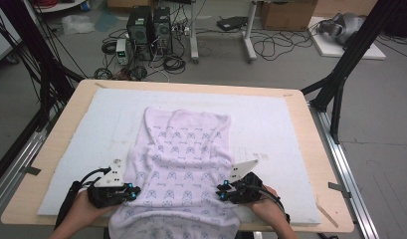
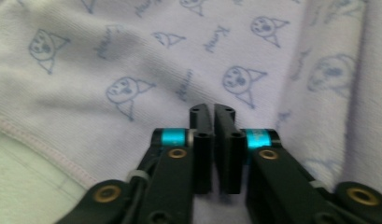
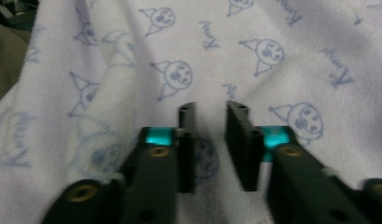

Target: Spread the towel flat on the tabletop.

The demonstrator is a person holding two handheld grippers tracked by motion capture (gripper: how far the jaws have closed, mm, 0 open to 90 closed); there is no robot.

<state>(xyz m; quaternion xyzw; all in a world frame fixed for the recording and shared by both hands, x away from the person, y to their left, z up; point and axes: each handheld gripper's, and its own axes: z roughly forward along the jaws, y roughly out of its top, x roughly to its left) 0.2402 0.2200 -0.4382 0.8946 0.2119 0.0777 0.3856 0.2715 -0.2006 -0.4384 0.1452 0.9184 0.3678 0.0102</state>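
Left gripper [image 1: 133, 192]: in the left gripper view the jaws stand pressed almost together, a thin dark slit between them, their tips against the lavender printed cloth [image 1: 183, 164]. Whether a fold of the fabric is caught in that slit cannot be made out; the cloth beneath the tips is blurred. Just to the gripper's left in that view runs the cloth's stitched hem [image 2: 44, 144], and past it a pale strip of the white mat [image 1: 290, 129].

Right gripper [image 1: 222, 191]: in the right gripper view a visible gap remains between the jaws, with the printed fabric lying in and beneath it. The pads' contact with the cloth is hard to judge from that angle; the jaws read as drawn in close, and I cannot say that cloth is pinched.

From the high view, the two grippers sit at opposite side edges of the cloth's near portion, left gripper on its left edge, right gripper on its right. The cloth stretches away from them across the mat, and its near end hangs over the worktop [image 1: 320, 149] edge, cut off by the frame. The person's hands [image 1: 81, 211] are partly cut off at the bottom.
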